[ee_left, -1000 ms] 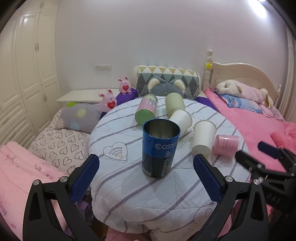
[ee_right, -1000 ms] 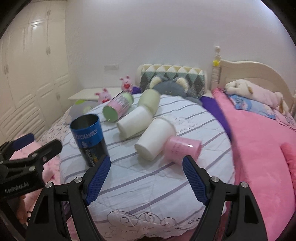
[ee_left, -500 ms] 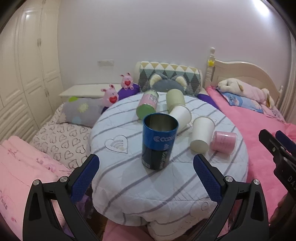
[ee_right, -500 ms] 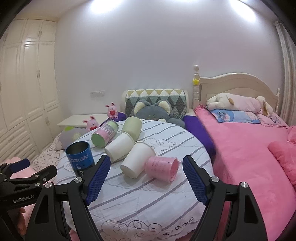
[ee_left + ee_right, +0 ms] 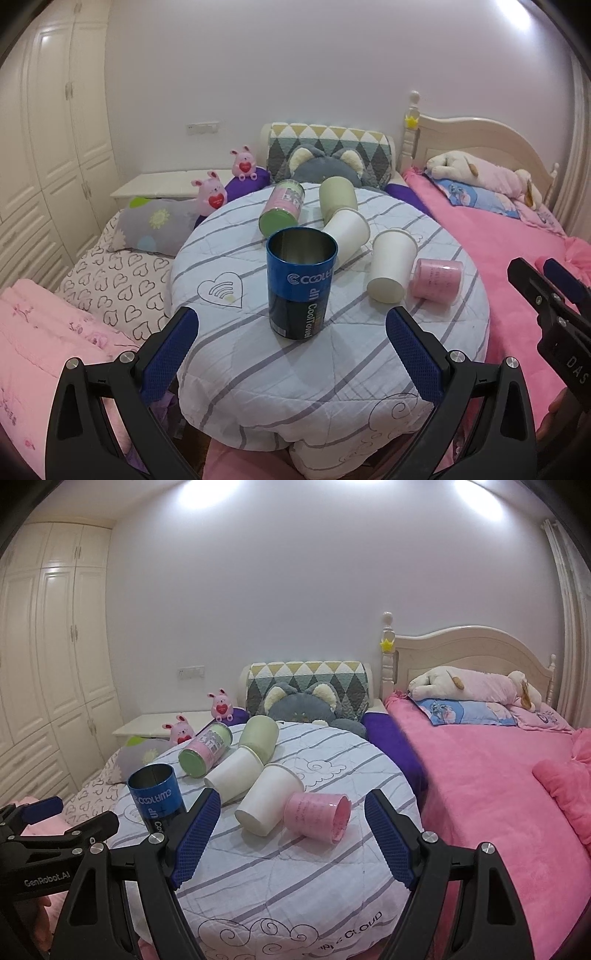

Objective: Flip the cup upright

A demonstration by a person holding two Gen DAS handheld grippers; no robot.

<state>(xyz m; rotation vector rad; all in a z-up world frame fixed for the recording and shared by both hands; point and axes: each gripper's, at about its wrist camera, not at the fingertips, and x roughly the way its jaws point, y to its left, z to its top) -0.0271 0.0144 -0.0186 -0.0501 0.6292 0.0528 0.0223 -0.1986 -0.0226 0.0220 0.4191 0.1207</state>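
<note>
Both hand-held grippers are held back from the round cloth-covered table [image 5: 332,373], with jaws spread wide and nothing gripped. Straight ahead of the left gripper [image 5: 291,350], between the lines of its blue pads, the blue metal cup [image 5: 301,286] is seen standing upright with its open mouth up; it appears to have been set there so that it rests steadily on the soft quilt, and no part of the gripper is touching it. Ahead of the right gripper [image 5: 291,834], the pink cup [image 5: 319,816] is seen lying on its side, its mouth turned toward the right finger. Just to its left two white paper cups [image 5: 267,799] are lying tipped, and farther ahead a pale green cup [image 5: 258,736] and a pink-and-green can [image 5: 205,749] are also lying down. The right gripper is judged to be kept open and centred near the pink cup because that is probably the next one to be righted. The soft cover may let a cup roll or tip when it is pinched.
</note>
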